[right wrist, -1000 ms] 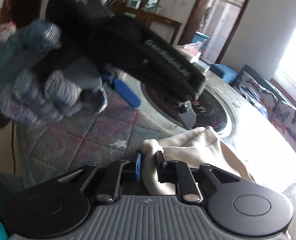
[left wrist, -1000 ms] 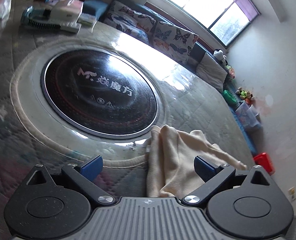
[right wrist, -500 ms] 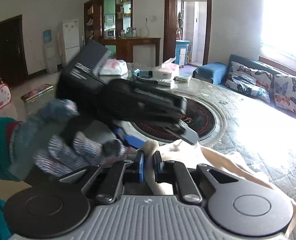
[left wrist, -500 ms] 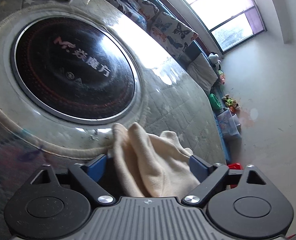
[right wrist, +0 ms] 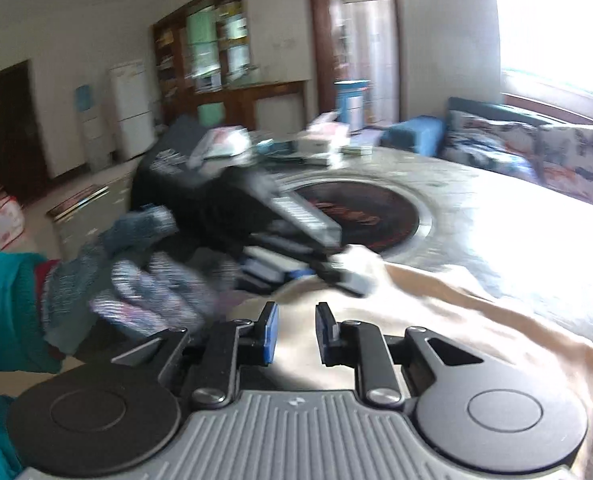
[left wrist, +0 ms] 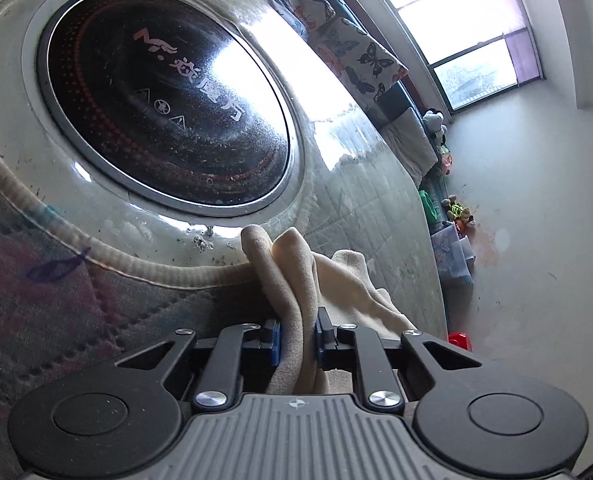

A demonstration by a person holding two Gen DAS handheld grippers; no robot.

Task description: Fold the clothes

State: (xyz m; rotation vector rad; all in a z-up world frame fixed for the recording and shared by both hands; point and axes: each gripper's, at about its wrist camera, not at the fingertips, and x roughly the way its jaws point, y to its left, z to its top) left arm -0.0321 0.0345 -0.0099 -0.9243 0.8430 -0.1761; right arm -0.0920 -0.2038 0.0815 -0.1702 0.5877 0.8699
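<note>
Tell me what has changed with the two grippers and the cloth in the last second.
The left gripper was open around the cloth and has now shut on a fold of it. The right gripper was clamped on the cloth and now shows a gap between its fingers, over the cloth; the view is blurred. The cloth still lies beside the dark round plate.

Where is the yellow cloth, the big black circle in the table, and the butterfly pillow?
cream cloth (left wrist: 296, 280), left wrist view, on its bunched fold above the tool's pads.
black circle (left wrist: 168, 104), left wrist view, on its glossy middle.
butterfly pillow (left wrist: 360, 56), left wrist view, on its printed face.
</note>
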